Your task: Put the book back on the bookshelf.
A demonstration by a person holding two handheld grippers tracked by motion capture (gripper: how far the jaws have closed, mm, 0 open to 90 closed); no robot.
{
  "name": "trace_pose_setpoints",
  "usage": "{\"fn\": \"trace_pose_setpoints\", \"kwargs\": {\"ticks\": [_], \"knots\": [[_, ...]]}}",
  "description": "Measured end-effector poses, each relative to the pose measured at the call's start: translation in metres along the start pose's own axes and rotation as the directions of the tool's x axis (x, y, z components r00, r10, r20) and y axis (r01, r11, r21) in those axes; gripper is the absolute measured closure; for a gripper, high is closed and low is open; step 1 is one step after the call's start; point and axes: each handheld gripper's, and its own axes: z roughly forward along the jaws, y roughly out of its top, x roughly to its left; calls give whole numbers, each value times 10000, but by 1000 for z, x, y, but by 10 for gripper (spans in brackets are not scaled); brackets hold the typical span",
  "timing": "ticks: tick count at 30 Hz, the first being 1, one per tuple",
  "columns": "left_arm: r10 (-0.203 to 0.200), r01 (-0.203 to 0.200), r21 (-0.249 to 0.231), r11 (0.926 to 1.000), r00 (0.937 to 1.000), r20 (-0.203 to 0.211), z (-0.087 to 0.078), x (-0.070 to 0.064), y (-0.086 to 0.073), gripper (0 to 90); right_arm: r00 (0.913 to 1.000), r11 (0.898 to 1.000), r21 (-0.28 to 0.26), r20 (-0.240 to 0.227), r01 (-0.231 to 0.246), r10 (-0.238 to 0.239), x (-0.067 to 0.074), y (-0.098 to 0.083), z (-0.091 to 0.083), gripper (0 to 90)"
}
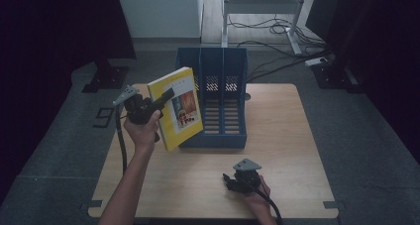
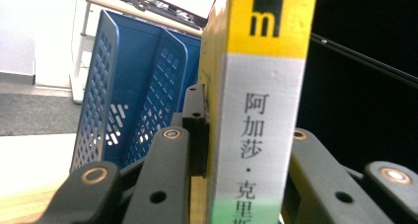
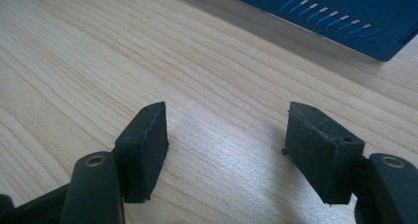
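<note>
A yellow book [image 1: 179, 107] with a picture on its cover is held up above the table's left part, tilted, just left of the blue file rack [image 1: 220, 93]. My left gripper [image 1: 166, 97] is shut on the book, one jaw lying across the cover. In the left gripper view the book's spine [image 2: 259, 110] with printed characters stands between the jaws, and the blue file rack [image 2: 133, 95] is behind it. My right gripper [image 1: 229, 181] rests low near the table's front edge, open, with only bare wood between its pads [image 3: 145, 145].
The wooden table [image 1: 277, 150] has free surface in front of and right of the rack. The rack has three upright slots with slatted floors. Cables [image 1: 277, 41] and a metal frame lie on the floor beyond the table. Dark screens stand at both sides.
</note>
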Motion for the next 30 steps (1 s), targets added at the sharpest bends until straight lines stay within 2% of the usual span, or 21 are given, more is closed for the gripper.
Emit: {"fn": "trace_pose_setpoints", "kwargs": {"ticks": [15, 26, 30], "knots": [[107, -103, 65, 9999, 9978, -660, 10, 9, 7, 745, 10000, 10000, -9, 15, -8, 8, 0, 0, 0, 323], [119, -111, 86, 9999, 9954, -954, 18, 16, 7, 745, 10000, 10000, -11, 14, -6, 6, 0, 0, 0, 323], [306, -289, 163, 9994, 9931, -1133, 24, 17, 9, 745, 10000, 10000, -10, 13, -5, 5, 0, 0, 0, 322]]}}
